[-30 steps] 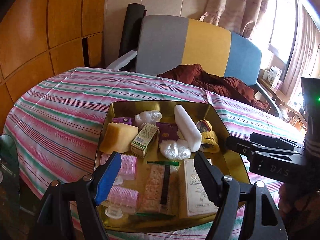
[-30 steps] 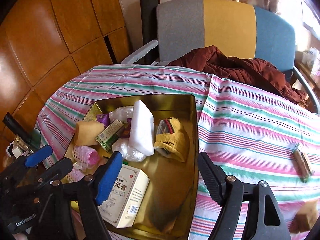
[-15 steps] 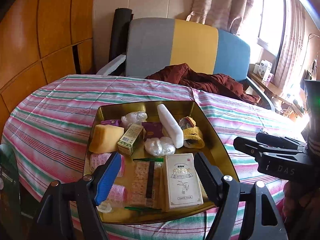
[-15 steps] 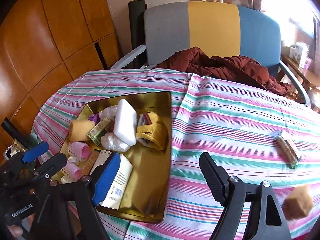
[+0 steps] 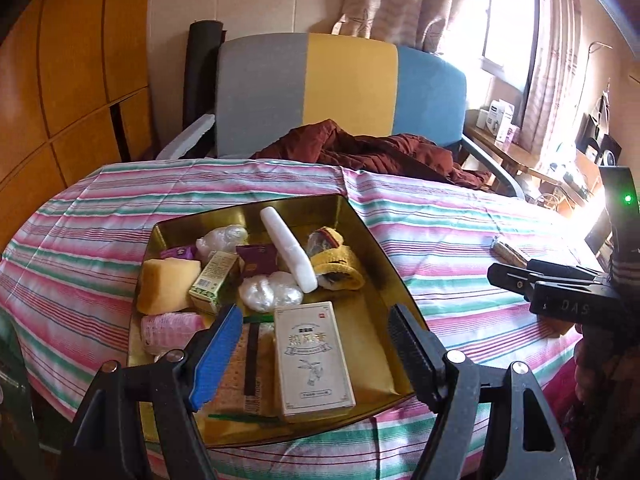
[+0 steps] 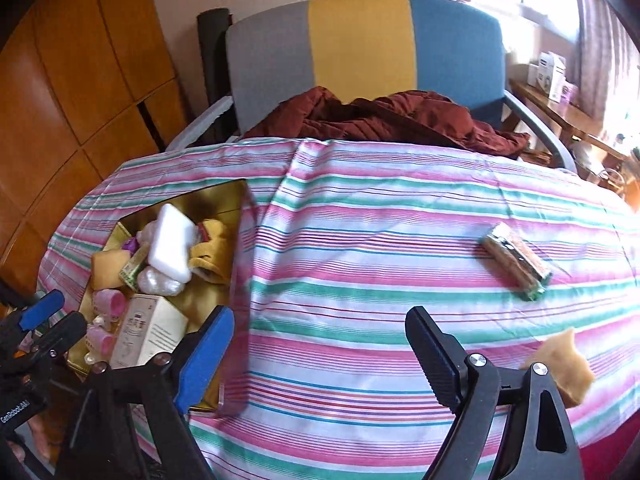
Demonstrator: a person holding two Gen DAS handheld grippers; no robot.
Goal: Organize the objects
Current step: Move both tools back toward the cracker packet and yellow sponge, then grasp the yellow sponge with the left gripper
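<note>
A gold tin tray on the striped tablecloth holds several items: a beige medicine box, a white foam block, a yellow sponge, a yellow sock, pink hair rollers. My left gripper hangs open over the tray's near end, empty. My right gripper stands open above bare cloth, right of the tray. Loose on the cloth lie a wrapped snack bar and a tan sponge piece.
A grey, yellow and blue chair with a dark red garment stands behind the table. Wooden wall panels are on the left. A side shelf with boxes sits by the window at right.
Both grippers have drawn back and swung right. The right wrist view now shows mostly bare cloth with the snack bar and tan sponge; the tray has shifted to its left edge.
</note>
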